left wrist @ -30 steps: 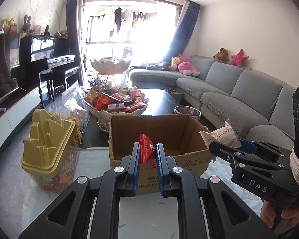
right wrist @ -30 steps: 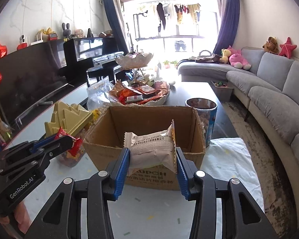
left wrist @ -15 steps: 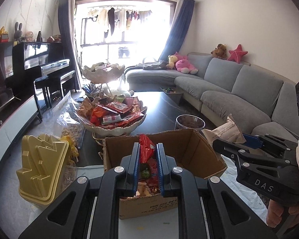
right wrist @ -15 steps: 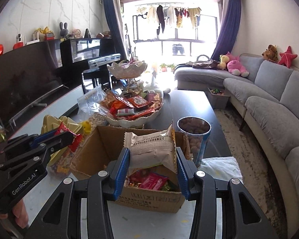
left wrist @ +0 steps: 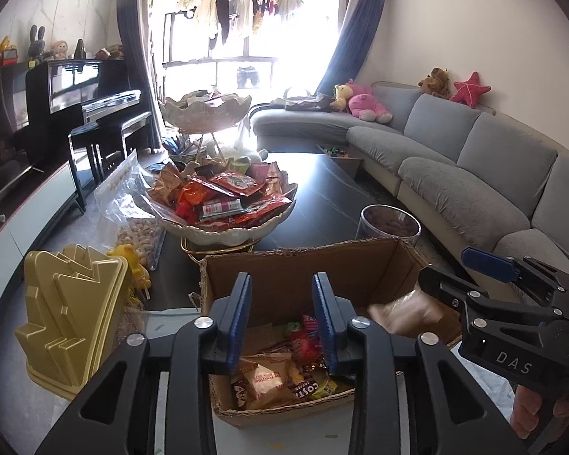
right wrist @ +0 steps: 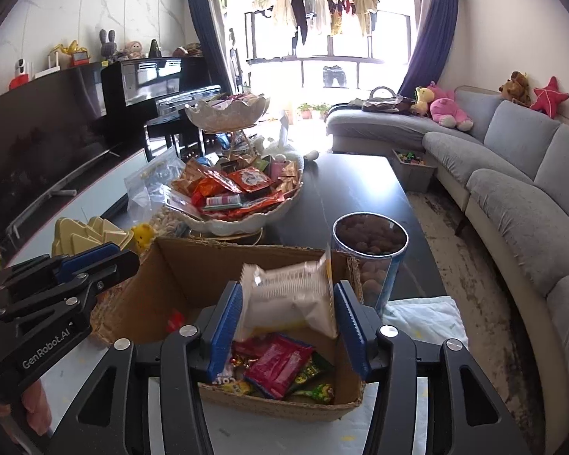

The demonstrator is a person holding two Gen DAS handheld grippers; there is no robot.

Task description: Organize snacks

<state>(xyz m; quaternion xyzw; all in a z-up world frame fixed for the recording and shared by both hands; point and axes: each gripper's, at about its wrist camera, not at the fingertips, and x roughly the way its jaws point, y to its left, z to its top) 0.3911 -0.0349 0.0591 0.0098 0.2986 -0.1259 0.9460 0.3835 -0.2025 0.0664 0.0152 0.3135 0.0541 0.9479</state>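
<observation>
Living-room table, cardboard box (left wrist: 303, 273), left tongs (left wrist: 280, 318) now parted, empty, right tongs (right wrist: 288, 326) parted, white packet (right wrist: 290, 295) blurred between them

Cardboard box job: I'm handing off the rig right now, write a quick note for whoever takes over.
Left gripper: open, empty, over the cardboard box.
Right gripper: open over the box; pale packet between its fingers, blurred, apparently dropping in.
Done: several wrapped snacks lie in the box.
Left: the white bowl behind the box is piled with snacks to sort.
</observation>
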